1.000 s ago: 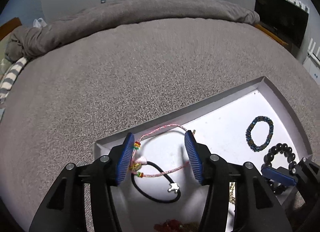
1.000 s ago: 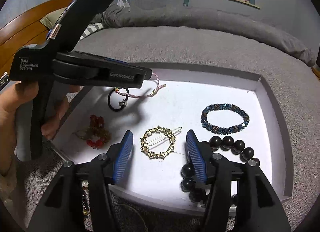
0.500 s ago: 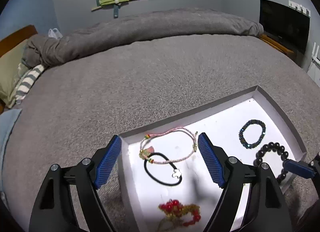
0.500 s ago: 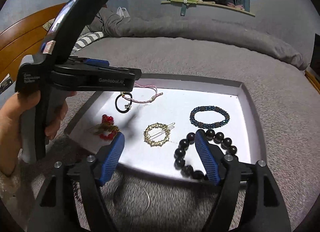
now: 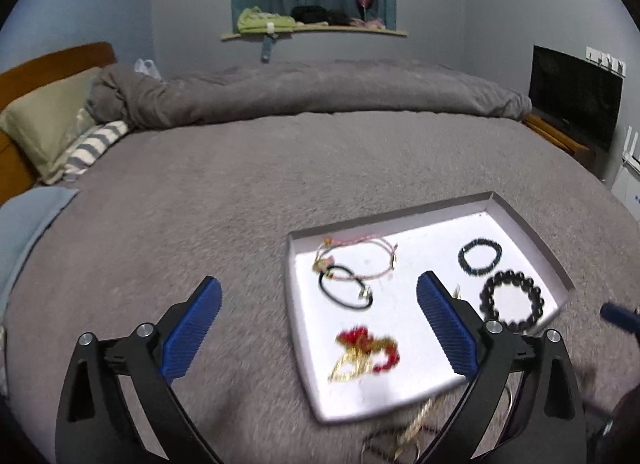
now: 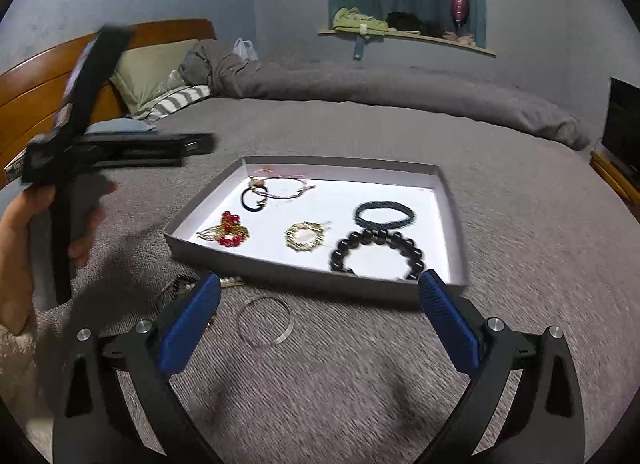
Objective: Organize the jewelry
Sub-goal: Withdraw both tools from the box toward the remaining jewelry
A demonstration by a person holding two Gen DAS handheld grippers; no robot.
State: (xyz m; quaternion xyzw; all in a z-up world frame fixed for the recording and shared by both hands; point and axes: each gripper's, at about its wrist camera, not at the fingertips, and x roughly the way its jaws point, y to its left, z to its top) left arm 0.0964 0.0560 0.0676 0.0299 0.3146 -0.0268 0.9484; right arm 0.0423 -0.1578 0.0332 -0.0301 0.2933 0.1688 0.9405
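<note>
A shallow grey tray (image 6: 320,279) with a white floor lies on the grey bed; it also shows in the left wrist view (image 5: 294,328). In it lie a pink cord bracelet (image 6: 288,188), a black hair tie (image 6: 253,200), a red and gold piece (image 6: 228,233), a gold round clip (image 6: 305,237), a blue bead bracelet (image 6: 384,214) and a black bead bracelet (image 6: 378,254). A thin silver bangle (image 6: 264,323) and some gold and dark pieces (image 6: 188,284) lie on the bed in front of the tray. My left gripper (image 5: 318,328) is open and empty, above the tray's near left. My right gripper (image 6: 318,324) is open and empty, over the bangle.
The grey bedspread (image 5: 240,192) stretches all around the tray. A rolled grey duvet (image 5: 320,92) and pillows (image 5: 44,124) lie at the far side. A wooden headboard (image 6: 52,76) is at the left, a dark screen (image 5: 574,102) at the right.
Both grippers have pulled back and up from the tray and opened wider. The pink cord bracelet now lies in the tray, free of the left gripper.
</note>
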